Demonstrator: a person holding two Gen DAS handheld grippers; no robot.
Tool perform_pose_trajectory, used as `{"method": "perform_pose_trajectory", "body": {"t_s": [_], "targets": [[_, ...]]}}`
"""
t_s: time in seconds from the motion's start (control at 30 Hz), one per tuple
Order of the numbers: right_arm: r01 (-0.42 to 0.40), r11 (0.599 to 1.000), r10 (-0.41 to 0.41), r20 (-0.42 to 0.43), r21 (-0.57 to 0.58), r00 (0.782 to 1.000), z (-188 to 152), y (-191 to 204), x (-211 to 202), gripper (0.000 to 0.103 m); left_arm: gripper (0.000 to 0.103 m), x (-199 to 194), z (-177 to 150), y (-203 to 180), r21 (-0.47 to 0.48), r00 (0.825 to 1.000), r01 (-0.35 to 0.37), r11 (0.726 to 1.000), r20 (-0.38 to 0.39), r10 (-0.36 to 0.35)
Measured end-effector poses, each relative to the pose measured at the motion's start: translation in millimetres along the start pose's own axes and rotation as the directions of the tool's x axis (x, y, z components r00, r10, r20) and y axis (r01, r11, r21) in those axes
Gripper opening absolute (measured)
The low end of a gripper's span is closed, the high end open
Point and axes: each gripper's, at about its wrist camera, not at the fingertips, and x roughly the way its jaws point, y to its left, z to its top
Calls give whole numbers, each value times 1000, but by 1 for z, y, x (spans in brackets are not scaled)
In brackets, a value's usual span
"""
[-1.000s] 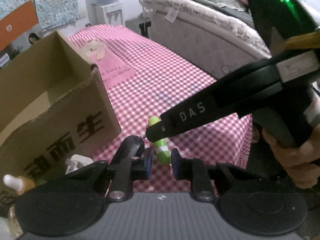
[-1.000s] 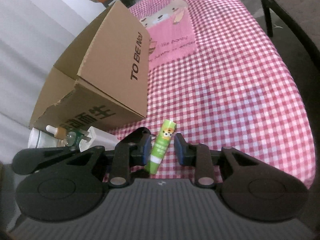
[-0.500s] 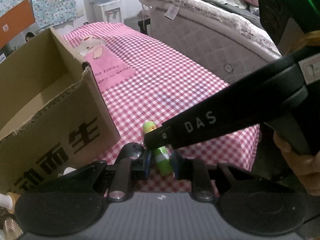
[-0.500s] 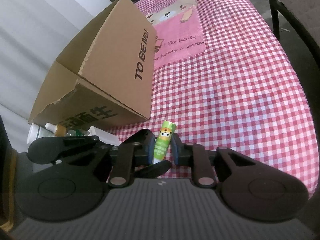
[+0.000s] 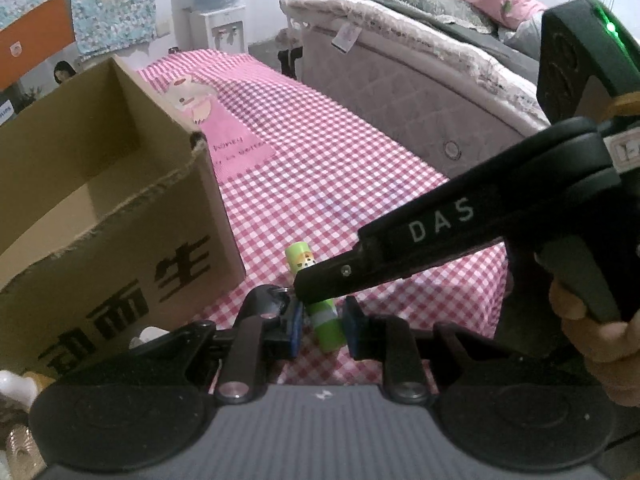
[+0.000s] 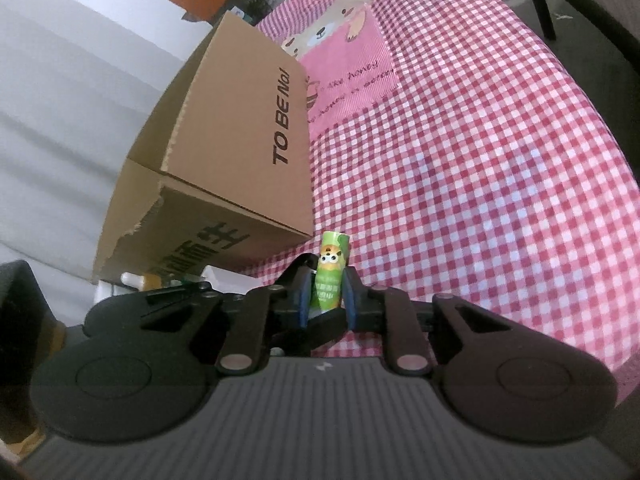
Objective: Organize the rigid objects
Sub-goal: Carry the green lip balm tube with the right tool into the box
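A small green tube with a cartoon animal on it is held just above the pink checked tablecloth, in front of the cardboard box. My left gripper is shut on the tube's lower end, one blue pad on each side. My right gripper reaches in from the right, held by a hand. In the right wrist view my right gripper is shut on the middle of the tube, which stands nearly upright. A black finger of the left gripper shows under it.
The open cardboard box stands at the left on the cloth. Small bottles lie by its near corner. A bed runs along the table's right side, with a water dispenser behind.
The right jaws, open around the tube a second ago, have closed on it. The tube has turned more upright in the right wrist view. The left gripper has hardly moved.
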Motion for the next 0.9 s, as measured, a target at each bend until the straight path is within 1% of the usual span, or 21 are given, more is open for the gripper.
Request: {"method": "perform_pose_trajectory", "body": {"t_s": [0.17, 0.33, 0.47, 0.57, 0.67, 0.73, 0.8, 0.9], "targets": [[-23, 1000, 23, 32, 6, 999, -7, 9, -19, 16, 22, -21, -1, -3, 5, 999, 1, 1000, 43, -1], [-52, 998, 54, 84, -23, 995, -14, 30, -46, 16, 22, -54, -2, -7, 17, 993, -12, 1000, 117, 10], [-82, 994, 92, 125, -77, 988, -14, 56, -68, 16, 21, -88, 0, -3, 6, 982, -35, 999, 188, 34], [-110, 985, 130, 149, -136, 980, -10, 82, -79, 16, 21, -111, 4, 6, -17, 968, -71, 997, 241, 73], [-145, 970, 176, 151, -196, 973, -1, 112, -79, 16, 21, -132, 9, 23, -51, 953, -111, 992, 278, 121], [-165, 957, 202, 141, -239, 969, 9, 133, -73, 16, 21, -144, 13, 39, -83, 945, -136, 987, 289, 155], [-186, 944, 226, 123, -273, 966, 19, 153, -65, 16, 21, -152, 18, 57, -109, 939, -162, 981, 288, 187], [-217, 928, 248, 69, -303, 966, 40, 185, -39, 16, 21, -159, 25, 91, -157, 938, -190, 969, 264, 226]]}}
